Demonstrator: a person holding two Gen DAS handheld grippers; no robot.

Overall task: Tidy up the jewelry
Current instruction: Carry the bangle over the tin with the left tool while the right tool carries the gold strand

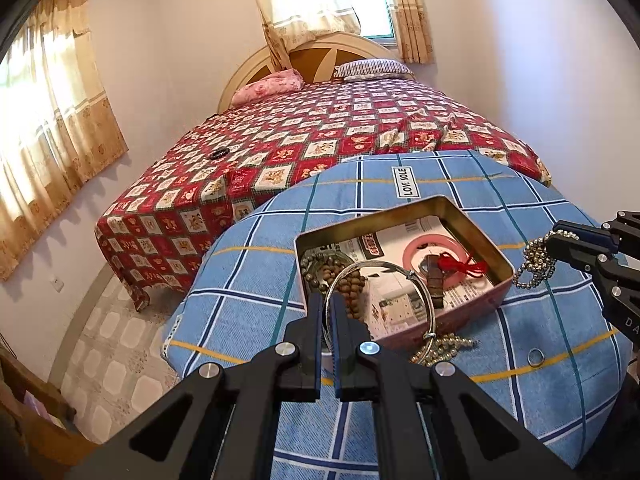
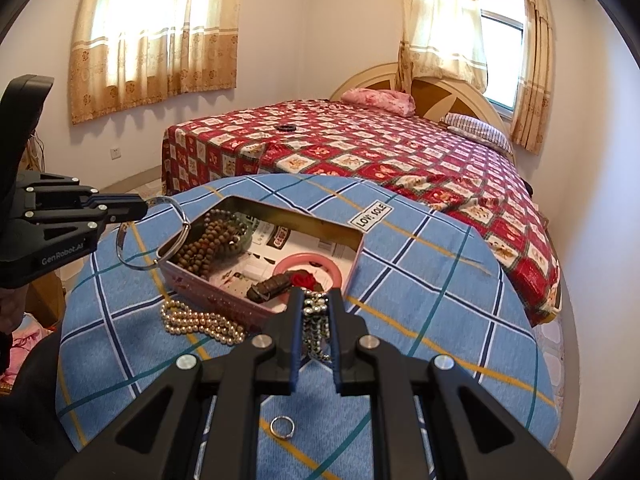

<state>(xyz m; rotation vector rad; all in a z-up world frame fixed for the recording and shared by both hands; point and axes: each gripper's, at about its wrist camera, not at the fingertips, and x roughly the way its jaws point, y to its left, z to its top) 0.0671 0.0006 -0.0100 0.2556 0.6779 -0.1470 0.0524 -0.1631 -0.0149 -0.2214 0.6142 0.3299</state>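
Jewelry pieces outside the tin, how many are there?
4: silver bangle in left tool; rhinestone chain in right tool; pearl strand and ring on the cloth. More may be hidden.

Tin [image 2: 200, 280] on surface [image 2: 440, 300], bed [image 2: 380, 152] behind | in tin: bead string [image 2: 208, 240], bangle ring [image 2: 308, 264] | before tin: pearl strand [image 2: 200, 322] on surface | nearer still: ring [image 2: 283, 427] on surface

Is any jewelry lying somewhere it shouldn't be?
Yes. A pearl necklace and a small ring lie loose on the blue cloth, outside the tin. Farther off, a dark bracelet sits alone on the bed.
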